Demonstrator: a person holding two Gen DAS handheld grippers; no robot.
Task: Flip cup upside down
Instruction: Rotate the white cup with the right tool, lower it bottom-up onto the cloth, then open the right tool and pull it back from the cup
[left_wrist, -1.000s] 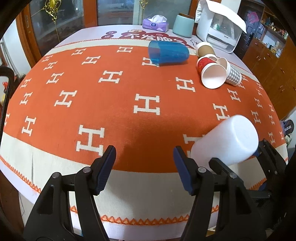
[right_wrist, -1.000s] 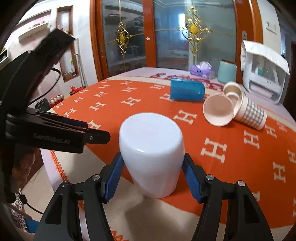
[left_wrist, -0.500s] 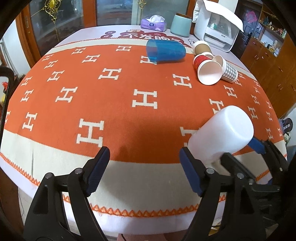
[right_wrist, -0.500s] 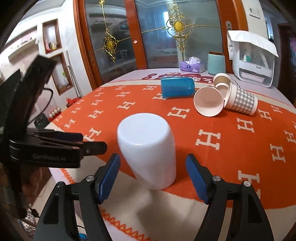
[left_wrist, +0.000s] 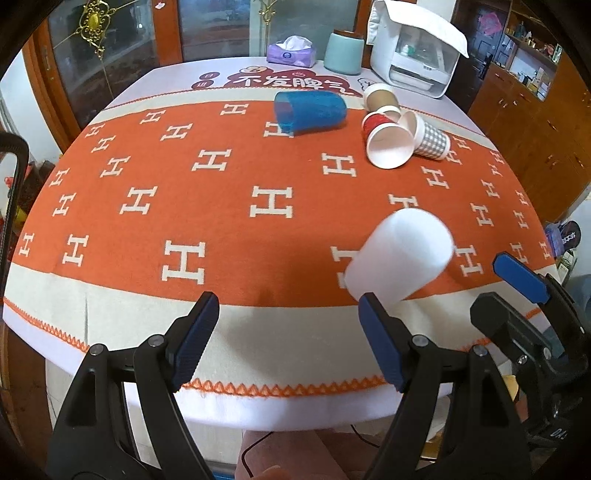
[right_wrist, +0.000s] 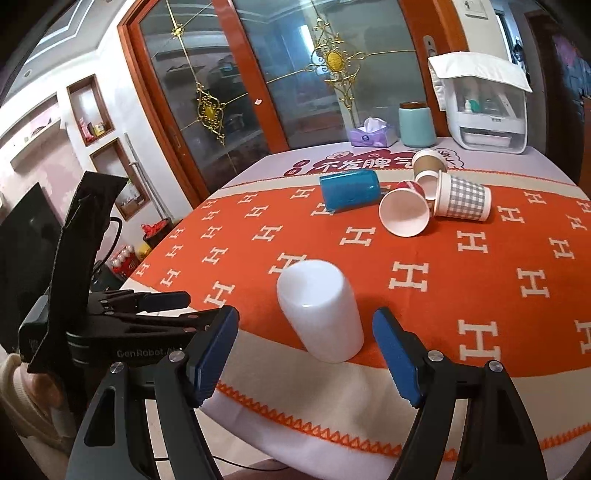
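A white plastic cup (right_wrist: 321, 310) stands upside down, closed base up, near the front edge of the orange cloth; it also shows in the left wrist view (left_wrist: 400, 254). My right gripper (right_wrist: 304, 352) is open and empty, pulled back just short of the cup, its jaws apart from it on both sides. My left gripper (left_wrist: 286, 339) is open and empty over the front edge, left of the cup. The right gripper's blue fingers (left_wrist: 521, 277) show at the right of the left wrist view.
A blue cup (left_wrist: 310, 110) lies on its side at the back. A red paper cup (left_wrist: 388, 142), a checked cup (left_wrist: 430, 136) and a brown cup (left_wrist: 380, 96) lie beside it. A tissue box (left_wrist: 291, 51), teal canister (left_wrist: 343, 53) and white appliance (left_wrist: 413, 62) stand behind.
My right gripper let go of the white cup, opened wide and drew back. The cup now stands upside down on the cloth. My left gripper also backed away a little.
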